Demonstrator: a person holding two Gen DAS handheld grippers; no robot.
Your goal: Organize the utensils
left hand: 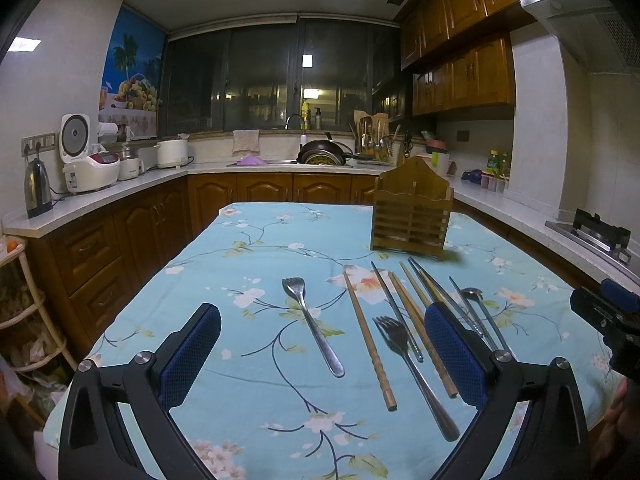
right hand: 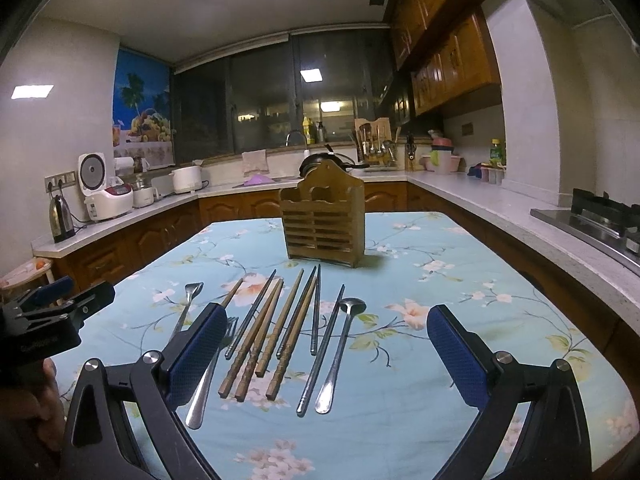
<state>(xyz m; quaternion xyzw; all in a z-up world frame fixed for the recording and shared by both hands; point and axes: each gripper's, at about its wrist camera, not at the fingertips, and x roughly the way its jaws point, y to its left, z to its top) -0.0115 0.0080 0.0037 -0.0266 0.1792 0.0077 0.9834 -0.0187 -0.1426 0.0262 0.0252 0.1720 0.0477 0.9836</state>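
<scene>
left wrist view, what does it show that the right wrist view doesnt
Only the left wrist view shows the leftmost fork whole on the cloth, and the right tool's body at its right edge.

Only the right wrist view shows the spoon full length and unblocked, and the left tool's body at its left edge.

Both show the wooden utensil holder standing on the floral tablecloth, the chopsticks lying in front of it, and an open, empty tool: left tool, right tool.
</scene>
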